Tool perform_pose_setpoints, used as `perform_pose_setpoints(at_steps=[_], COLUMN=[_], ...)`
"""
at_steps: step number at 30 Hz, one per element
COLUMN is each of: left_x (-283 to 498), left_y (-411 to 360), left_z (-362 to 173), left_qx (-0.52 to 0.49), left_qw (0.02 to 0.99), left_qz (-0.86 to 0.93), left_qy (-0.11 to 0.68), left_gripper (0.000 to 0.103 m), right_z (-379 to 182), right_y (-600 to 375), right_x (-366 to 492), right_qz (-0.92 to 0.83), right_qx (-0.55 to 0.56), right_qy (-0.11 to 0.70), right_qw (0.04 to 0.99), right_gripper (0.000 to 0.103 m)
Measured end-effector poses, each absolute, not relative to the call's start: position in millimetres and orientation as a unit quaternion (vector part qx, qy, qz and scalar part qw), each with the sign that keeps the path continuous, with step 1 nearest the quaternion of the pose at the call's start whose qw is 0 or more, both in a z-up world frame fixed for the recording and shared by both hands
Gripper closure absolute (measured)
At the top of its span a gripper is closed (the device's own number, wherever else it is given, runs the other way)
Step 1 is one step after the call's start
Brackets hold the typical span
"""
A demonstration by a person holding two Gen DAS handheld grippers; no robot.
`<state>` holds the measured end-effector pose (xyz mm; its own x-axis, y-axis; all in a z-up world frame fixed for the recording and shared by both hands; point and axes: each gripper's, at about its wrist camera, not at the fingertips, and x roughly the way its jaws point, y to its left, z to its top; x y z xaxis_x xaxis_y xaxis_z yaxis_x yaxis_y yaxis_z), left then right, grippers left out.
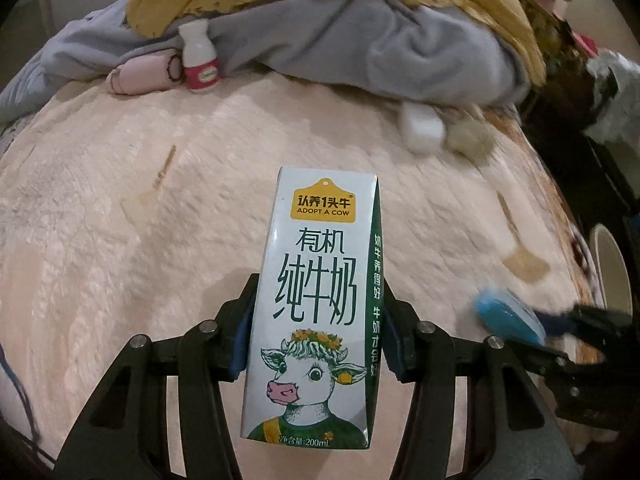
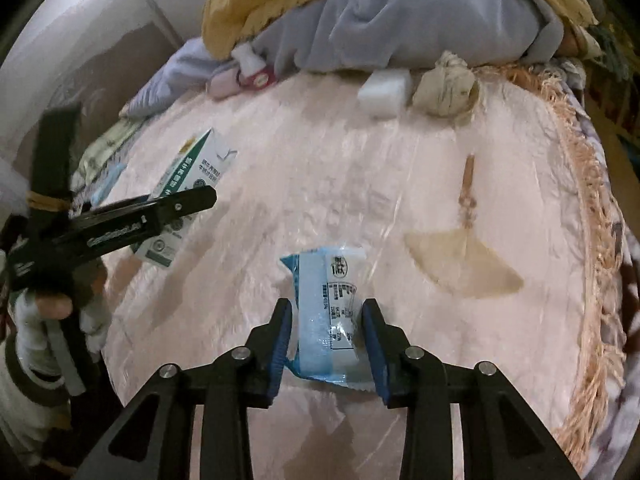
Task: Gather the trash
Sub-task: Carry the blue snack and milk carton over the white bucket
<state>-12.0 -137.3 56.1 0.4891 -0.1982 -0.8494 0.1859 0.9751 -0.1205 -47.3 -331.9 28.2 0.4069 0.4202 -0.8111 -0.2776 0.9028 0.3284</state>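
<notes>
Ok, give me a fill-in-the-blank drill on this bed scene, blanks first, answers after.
1. The left gripper is shut on a ____ carton.
2. The right gripper holds a wrapper coloured white and ____.
3. The small bottle by the grey clothing has a ____ label.
4. The bedspread is pale ____.

Answers: milk; blue; pink; pink

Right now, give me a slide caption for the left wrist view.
Left gripper clamps a milk carton above a pink bedspread; small bottle waits by piled clothes.
</notes>
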Motion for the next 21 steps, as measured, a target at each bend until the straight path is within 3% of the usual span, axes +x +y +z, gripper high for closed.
perform_pose_setpoints(at_steps=[4,6,8,21], left_x=[-29.4,-38.8,-45.9,-82.7], left_y=[-148.7,-151.5,-153.1,-220.6], left_z=[57.1,61.2,64.5,98.0], left_qx=[0.012,0.017,0.013,0.023], left_qw=[0.865,0.869,0.870,0.885], left_qz=[-0.113,-0.112,-0.113,-0.160], left_qy=[0.488,0.481,0.479,0.436], left_gripper=[0.052,0.052,0.052,0.052], right_z=[26.8,24.0,21.8,88.9], right_y=[-321.5,-318.6,-319.8,-381.2], right_x=[-46.8,-47.9,-50.4,-121.3], right_qz=[0.209,0.200,0.194,0.173], right_qx=[0.058,0.046,0.043,0.077], right_qy=[0.499,0.486,0.482,0.399], right_qw=[0.839,0.849,0.853,0.897], right_gripper=[0.057,0.068,0.072,0.073])
